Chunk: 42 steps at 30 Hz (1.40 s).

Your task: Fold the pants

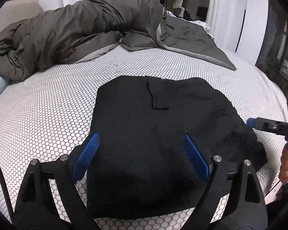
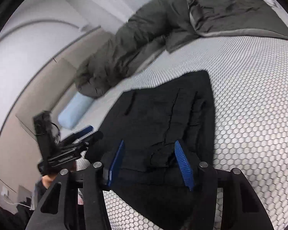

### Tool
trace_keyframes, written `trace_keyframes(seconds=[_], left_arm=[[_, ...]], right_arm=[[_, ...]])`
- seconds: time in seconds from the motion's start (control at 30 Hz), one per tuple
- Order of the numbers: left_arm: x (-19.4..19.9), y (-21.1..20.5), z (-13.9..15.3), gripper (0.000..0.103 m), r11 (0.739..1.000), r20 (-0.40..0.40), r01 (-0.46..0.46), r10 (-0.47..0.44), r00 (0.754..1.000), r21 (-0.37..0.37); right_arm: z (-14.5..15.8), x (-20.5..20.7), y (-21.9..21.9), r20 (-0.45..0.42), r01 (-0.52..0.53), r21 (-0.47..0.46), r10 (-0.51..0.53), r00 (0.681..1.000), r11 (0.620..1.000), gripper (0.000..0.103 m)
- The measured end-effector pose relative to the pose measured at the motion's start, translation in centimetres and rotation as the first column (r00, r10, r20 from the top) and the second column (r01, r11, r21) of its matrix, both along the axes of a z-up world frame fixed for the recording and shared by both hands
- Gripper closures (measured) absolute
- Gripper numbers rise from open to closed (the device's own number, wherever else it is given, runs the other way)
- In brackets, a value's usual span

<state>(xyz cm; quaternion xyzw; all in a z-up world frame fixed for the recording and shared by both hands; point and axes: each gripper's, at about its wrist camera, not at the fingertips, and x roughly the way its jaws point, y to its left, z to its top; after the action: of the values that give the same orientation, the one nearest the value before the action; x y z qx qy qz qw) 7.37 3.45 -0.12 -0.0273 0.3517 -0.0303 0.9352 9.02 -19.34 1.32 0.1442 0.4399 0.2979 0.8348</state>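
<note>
Black pants (image 1: 153, 124) lie folded into a rough rectangle on a bed with a white honeycomb-patterned cover (image 1: 48, 105). My left gripper (image 1: 141, 137) hangs just over their near left part, its blue pads wide apart and pressing on nothing. In the right wrist view the pants (image 2: 163, 115) show rumpled layers at their near edge. My right gripper (image 2: 149, 142) stands open astride that edge, with fabric between the pads but not pinched. One blue finger of the right gripper (image 1: 251, 122) reaches the pants' right edge. The left gripper (image 2: 86, 129) shows at the left of the pants.
A bunched olive-grey duvet (image 1: 76, 28) fills the far side of the bed, with a dark grey pillow (image 1: 192, 38) beside it. A light-blue pillow (image 2: 74, 111) lies at the bed's left end. A person's hand (image 1: 286, 164) holds the right gripper's handle. White curtains hang behind.
</note>
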Motion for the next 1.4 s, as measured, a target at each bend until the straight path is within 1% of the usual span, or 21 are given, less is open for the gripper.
trace_keyframes(seconds=[0.1, 0.13, 0.17, 0.2, 0.23, 0.33, 0.4, 0.47, 0.53, 0.67, 0.73, 0.8, 0.87, 0.97, 1.07, 1.1, 1.17, 1.23, 1.3, 1.33, 1.4], left_arm=[[0.3, -1.0, -0.1, 0.015, 0.998, 0.012, 0.023, -0.023, 1.0, 0.051], [-0.5, -1.0, 0.5, 0.015, 0.997, 0.018, 0.026, -0.027, 0.999, 0.07], [-0.6, -1.1, 0.4, 0.015, 0.996, 0.025, 0.032, -0.035, 0.999, 0.087], [-1.4, -1.5, 1.1, 0.015, 0.995, 0.03, 0.04, -0.043, 0.999, 0.094], [-2.3, -1.9, 1.5, 0.015, 0.994, 0.033, 0.045, -0.048, 0.998, 0.098], [-2.8, -2.1, 2.0, 0.015, 0.994, 0.043, 0.051, -0.055, 0.998, 0.098], [-3.0, -2.1, 2.2, 0.015, 0.994, 0.044, 0.048, -0.052, 0.998, 0.099], [-3.2, -2.0, 2.3, 0.015, 0.994, 0.043, 0.043, -0.047, 0.998, 0.1], [-3.2, -1.7, 2.3, 0.015, 0.994, 0.038, 0.042, -0.046, 0.998, 0.097], [-3.1, -1.1, 2.3, 0.015, 0.996, 0.026, 0.02, -0.023, 0.999, 0.087], [-3.0, -0.7, 2.3, 0.015, 0.998, 0.019, 0.006, -0.007, 1.0, 0.062], [-2.8, -0.2, 2.3, 0.015, 0.999, 0.014, -0.013, 0.012, 1.0, 0.036], [-2.8, 0.2, 2.4, 0.015, 0.999, 0.013, -0.035, 0.035, 0.999, 0.017], [-2.7, 0.6, 2.5, 0.015, 0.998, 0.008, -0.06, 0.06, 0.998, -0.013], [-2.7, 0.7, 2.5, 0.015, 0.997, 0.007, -0.073, 0.073, 0.997, -0.015], [-2.8, 0.6, 2.5, 0.015, 0.997, 0.007, -0.077, 0.077, 0.997, -0.013], [-2.8, 0.7, 2.5, 0.015, 0.996, 0.007, -0.084, 0.084, 0.996, -0.011], [-2.9, 0.9, 2.6, 0.015, 0.995, 0.006, -0.098, 0.099, 0.995, -0.017], [-3.0, 1.2, 2.7, 0.015, 0.994, 0.004, -0.11, 0.11, 0.994, -0.027], [-3.0, 1.3, 2.7, 0.015, 0.993, 0.005, -0.114, 0.114, 0.993, -0.032], [-2.9, 1.3, 2.8, 0.015, 0.991, 0.007, -0.126, 0.127, 0.992, -0.038]], right_arm=[[-1.6, 0.6, 1.0, -0.054, 0.002, -0.062, -0.005, 0.999, 0.998, 0.047], [-2.0, 0.8, 1.2, -0.058, 0.004, -0.076, -0.008, 0.998, 0.997, 0.047], [-2.1, 1.0, 1.3, -0.05, 0.003, -0.09, -0.008, 0.999, 0.996, 0.049], [-2.1, 0.9, 1.5, -0.04, 0.002, -0.101, -0.006, 0.999, 0.995, 0.052], [-2.0, 1.0, 1.6, -0.028, 0.003, -0.115, -0.007, 1.0, 0.993, 0.053], [-1.6, 0.9, 2.0, 0.0, 0.005, -0.151, -0.005, 1.0, 0.989, 0.053], [-0.8, 0.5, 1.3, 0.032, 0.037, -0.151, -0.033, 0.999, 0.988, 0.053], [0.1, 0.0, 0.9, 0.073, 0.056, -0.126, -0.047, 0.996, 0.99, 0.053], [0.6, -0.2, 0.9, 0.093, 0.049, -0.114, -0.038, 0.995, 0.992, 0.053], [-0.4, 0.3, 2.0, 0.058, 0.008, -0.128, -0.001, 0.998, 0.992, 0.053], [-0.9, 0.6, 2.3, 0.042, 0.01, -0.127, -0.005, 0.999, 0.992, 0.053], [-1.0, 0.8, 1.9, 0.039, 0.026, -0.09, -0.022, 0.999, 0.996, 0.054], [-0.9, 0.8, 1.6, 0.021, 0.01, -0.06, -0.009, 1.0, 0.998, 0.054], [-1.6, 1.2, 1.9, -0.002, -0.002, -0.087, 0.002, 1.0, 0.996, 0.054], [-2.3, 1.9, 2.0, -0.018, 0.016, -0.123, -0.018, 1.0, 0.992, 0.065], [-2.3, 2.1, 1.9, -0.025, 0.026, -0.12, -0.029, 0.999, 0.992, 0.068], [-1.8, 2.2, 1.1, -0.036, 0.049, -0.086, -0.052, 0.998, 0.995, 0.068], [-1.4, 2.0, 0.6, -0.026, 0.071, -0.087, -0.073, 0.997, 0.994, 0.068], [-1.3, 1.7, 0.2, -0.037, 0.053, -0.052, -0.054, 0.998, 0.997, 0.068], [-1.5, 1.6, 0.3, -0.052, 0.035, -0.052, -0.038, 0.998, 0.998, 0.068], [-2.1, 1.8, 0.7, -0.069, 0.028, -0.103, -0.036, 0.997, 0.994, 0.066]])
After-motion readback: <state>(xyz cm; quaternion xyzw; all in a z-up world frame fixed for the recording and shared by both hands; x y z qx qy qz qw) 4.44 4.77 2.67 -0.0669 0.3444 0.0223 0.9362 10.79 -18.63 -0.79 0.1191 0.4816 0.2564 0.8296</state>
